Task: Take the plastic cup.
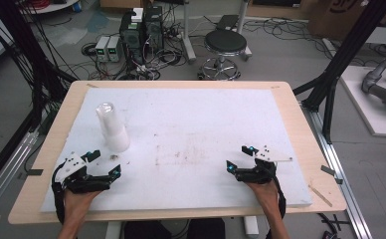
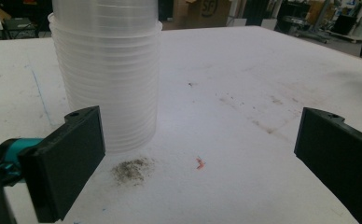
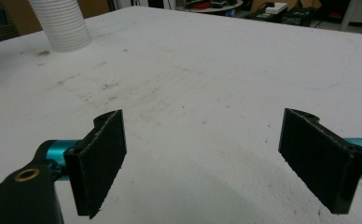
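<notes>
A stack of clear plastic cups (image 1: 111,126) stands upside down on the left part of the white board (image 1: 201,114). My left gripper (image 1: 105,163) rests just in front of and below the stack, open, with nothing between its jaws. In the left gripper view the cup stack (image 2: 109,70) rises close ahead, a little left of the gap between the jaws. My right gripper (image 1: 238,158) lies near the board's front right, open and empty. In the right gripper view the cup stack (image 3: 61,23) stands far off at the upper left.
The board lies on a wooden table (image 1: 300,124). A dark dirt smudge (image 2: 132,170) and a small red speck (image 2: 200,163) mark the board in front of the cups. Brownish stains (image 1: 181,154) spread across the middle. Beyond the table stand a stool (image 1: 225,45) and computer boxes (image 1: 141,30).
</notes>
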